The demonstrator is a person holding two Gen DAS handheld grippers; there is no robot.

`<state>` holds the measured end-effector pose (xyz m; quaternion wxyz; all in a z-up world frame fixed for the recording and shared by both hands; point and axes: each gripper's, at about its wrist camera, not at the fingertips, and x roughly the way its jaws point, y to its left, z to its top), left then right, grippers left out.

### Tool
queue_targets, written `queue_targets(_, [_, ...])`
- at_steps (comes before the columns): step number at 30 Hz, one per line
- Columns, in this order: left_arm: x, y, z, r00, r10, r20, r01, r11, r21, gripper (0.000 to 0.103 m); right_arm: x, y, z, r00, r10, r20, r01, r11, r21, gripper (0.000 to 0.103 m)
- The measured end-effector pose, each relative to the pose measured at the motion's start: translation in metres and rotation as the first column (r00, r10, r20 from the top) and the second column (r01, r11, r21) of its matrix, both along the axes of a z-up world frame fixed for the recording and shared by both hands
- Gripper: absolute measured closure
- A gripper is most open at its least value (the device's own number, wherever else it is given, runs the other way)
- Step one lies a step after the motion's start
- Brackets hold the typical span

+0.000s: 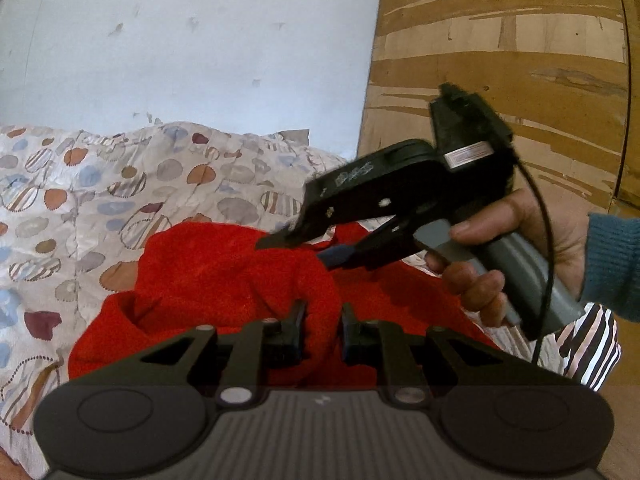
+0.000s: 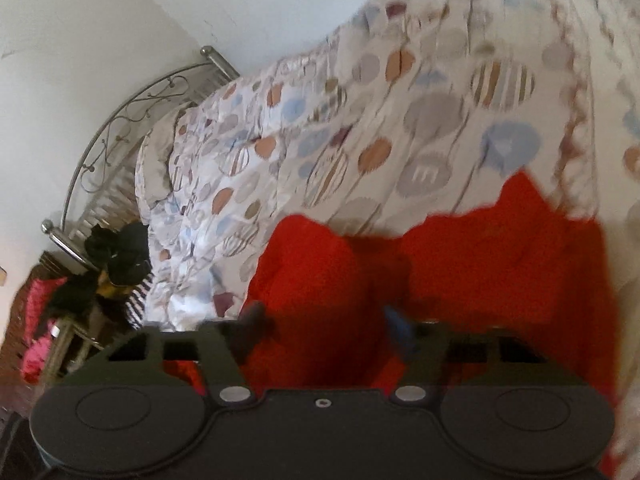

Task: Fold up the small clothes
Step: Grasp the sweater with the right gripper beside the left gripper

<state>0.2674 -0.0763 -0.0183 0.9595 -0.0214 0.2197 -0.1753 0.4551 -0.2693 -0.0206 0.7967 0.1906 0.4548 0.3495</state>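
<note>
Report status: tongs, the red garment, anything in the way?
Left tongs shut on red garment. Right tongs open around a bunched fold. Garment crumpled on patterned quilt, not folded. Nothing blocking.

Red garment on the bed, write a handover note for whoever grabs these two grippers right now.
Left gripper: shut on a bunched fold of the red garment.
Right gripper: fingers open, straddling another ridge of the cloth, not yet clamped.
Where: garment lies crumpled on the patterned quilt, partly lifted.
Done: nothing folded that I can see.
Left: close the right grip, spread the garment flat, then fold.
</note>
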Motion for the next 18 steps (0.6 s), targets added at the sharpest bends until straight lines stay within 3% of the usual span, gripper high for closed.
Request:
queue_targets(2, [-0.002, 0.001, 0.001, 1.000, -0.015, 0.009, 0.015, 1.000, 0.001, 0.072, -0.002, 0.004, -0.002, 1.000, -0.005, -0.002, 0.005, 1.000, 0.016, 0.089])
queue_targets(5, [-0.008, 0.006, 0.008, 1.000, -0.028, 0.011, 0.028, 0.999, -0.025, 0.054, -0.004, 0.006, -0.001, 0.999, -0.025, 0.030, 0.025, 1.000, 0.009, 0.090])
queue_targets(7, [-0.019, 0.013, 0.019, 0.999, -0.028, 0.034, 0.030, 0.997, -0.074, 0.025, -0.004, 0.007, -0.001, 0.998, -0.041, 0.046, 0.041, 0.999, -0.005, 0.091])
queue_targets(10, [-0.041, 0.025, 0.035, 0.994, -0.005, 0.108, 0.015, 0.995, -0.096, 0.017, -0.002, 0.006, -0.005, 0.997, -0.058, 0.053, 0.059, 0.998, -0.024, 0.091])
queue_targets(14, [-0.060, 0.044, 0.038, 0.979, 0.119, 0.165, -0.112, 0.992, -0.055, 0.002, -0.004, 0.003, -0.008, 0.996, -0.071, 0.055, 0.072, 0.997, -0.017, 0.091])
queue_targets(18, [-0.050, 0.066, 0.021, 0.978, 0.184, 0.103, -0.185, 0.983, 0.003, 0.001, -0.005, 0.004, -0.009, 0.995, -0.076, 0.060, 0.077, 0.997, -0.013, 0.091])
